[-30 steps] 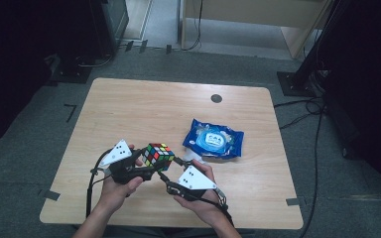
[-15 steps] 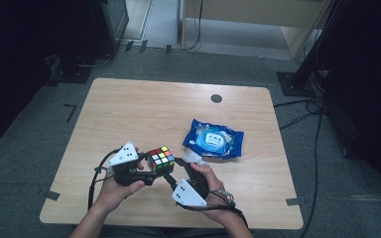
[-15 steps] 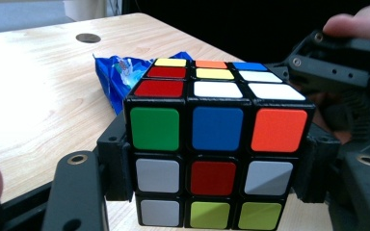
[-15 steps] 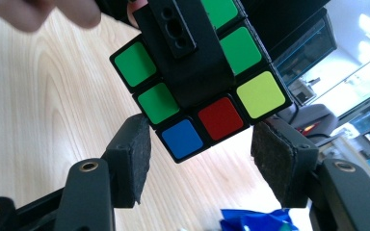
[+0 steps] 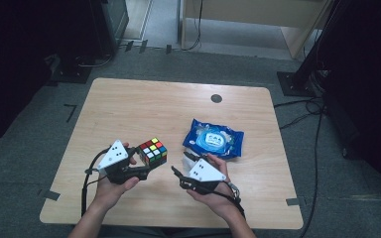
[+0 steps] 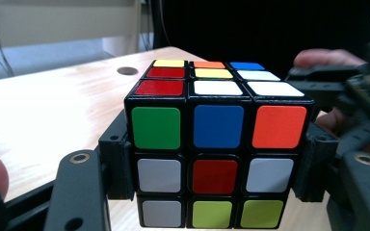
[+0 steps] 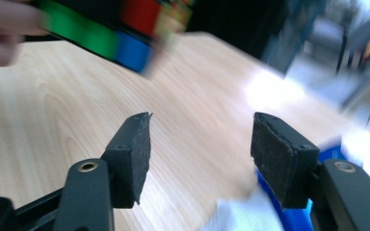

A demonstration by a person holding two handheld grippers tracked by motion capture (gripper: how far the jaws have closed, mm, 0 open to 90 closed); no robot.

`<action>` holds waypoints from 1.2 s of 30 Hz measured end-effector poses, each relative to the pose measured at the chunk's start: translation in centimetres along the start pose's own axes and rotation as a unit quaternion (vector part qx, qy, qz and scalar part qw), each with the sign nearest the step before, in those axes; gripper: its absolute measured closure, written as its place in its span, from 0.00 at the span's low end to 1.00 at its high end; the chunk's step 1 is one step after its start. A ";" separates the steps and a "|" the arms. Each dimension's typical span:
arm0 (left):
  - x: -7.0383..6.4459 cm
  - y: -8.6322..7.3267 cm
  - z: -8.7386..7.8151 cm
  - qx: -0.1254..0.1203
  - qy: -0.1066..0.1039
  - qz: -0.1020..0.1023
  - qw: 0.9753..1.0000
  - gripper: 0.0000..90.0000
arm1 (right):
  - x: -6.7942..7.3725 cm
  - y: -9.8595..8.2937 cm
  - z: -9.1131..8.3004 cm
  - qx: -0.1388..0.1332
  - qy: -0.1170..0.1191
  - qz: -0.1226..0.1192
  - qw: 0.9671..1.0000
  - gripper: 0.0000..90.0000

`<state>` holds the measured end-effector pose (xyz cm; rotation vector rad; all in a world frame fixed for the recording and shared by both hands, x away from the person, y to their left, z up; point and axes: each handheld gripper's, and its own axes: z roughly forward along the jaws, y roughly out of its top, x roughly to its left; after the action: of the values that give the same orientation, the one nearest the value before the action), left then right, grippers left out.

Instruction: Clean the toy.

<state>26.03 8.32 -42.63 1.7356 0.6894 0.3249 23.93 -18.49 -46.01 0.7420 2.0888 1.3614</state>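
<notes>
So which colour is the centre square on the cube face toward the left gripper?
Red, clearest in the left gripper view of the cube.

**Open tabletop beyond the cube**

Left of and beyond the cube (image 5: 153, 151) the table (image 5: 144, 106) lies bare. To its right, the blue wipes packet (image 5: 213, 139) blocks passage, with the right gripper (image 5: 179, 165) between them.
</notes>
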 end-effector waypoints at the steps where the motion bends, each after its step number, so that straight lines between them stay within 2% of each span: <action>1: 0.0 -0.1 0.1 -0.001 0.003 -0.001 1.000 0.38 | -0.6 -0.4 0.2 0.016 -0.005 0.024 1.000 0.47; 3: 0.2 -0.3 0.1 0.002 0.006 0.001 1.000 0.38 | -1.7 -1.2 0.6 0.046 -0.020 0.074 0.996 0.51; 5: 0.2 -0.4 0.2 0.004 0.010 0.003 1.000 0.38 | -2.9 -2.2 0.9 0.070 -0.028 0.120 0.990 0.54; 8: 0.3 -0.6 0.3 0.009 0.009 0.008 1.000 0.38 | -4.0 -3.6 1.2 0.103 -0.033 0.146 0.983 0.58; 12: 0.3 -0.7 0.5 0.014 0.009 0.011 1.000 0.38 | -4.6 -4.9 1.6 0.126 -0.021 0.156 0.979 0.60; 13: 0.3 -0.7 0.5 0.015 0.009 0.011 1.000 0.38 | -4.6 -5.1 1.8 0.130 -0.021 0.152 0.980 0.60; 17: 0.2 -0.9 0.6 0.022 0.009 0.015 1.000 0.38 | -4.6 -5.7 2.3 0.149 -0.023 0.151 0.977 0.60; 20: 0.1 -0.9 0.7 0.025 0.009 0.019 0.999 0.38 | -4.3 -6.1 2.5 0.153 -0.017 0.145 0.977 0.59; 24: 0.0 -0.9 0.8 0.025 0.010 0.024 0.999 0.38 | -3.7 -6.1 2.7 0.161 -0.028 0.126 0.978 0.62; 27: -0.1 -1.0 0.8 0.026 0.012 0.026 0.999 0.38 | -3.5 -6.1 2.7 0.164 -0.036 0.114 0.979 0.67; 31: -0.2 -1.0 0.8 0.026 0.013 0.029 0.999 0.38 | -3.5 -6.2 2.5 0.164 -0.048 0.117 0.978 0.88; 34: -0.3 -1.1 0.9 0.029 0.015 0.036 0.999 0.38 | -3.5 -6.0 2.4 0.167 -0.049 0.114 0.978 0.93; 35: -0.4 -1.2 1.0 0.030 0.017 0.040 0.999 0.38 | -3.4 -5.8 2.3 0.170 -0.047 0.117 0.977 0.93; 36: -0.4 -1.2 1.0 0.032 0.018 0.044 0.998 0.38 | -3.5 -5.5 2.1 0.164 -0.041 0.122 0.978 0.94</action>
<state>25.91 7.44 -44.00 1.8283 0.6567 0.3997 26.99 -21.45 -51.33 1.2058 2.2398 1.0916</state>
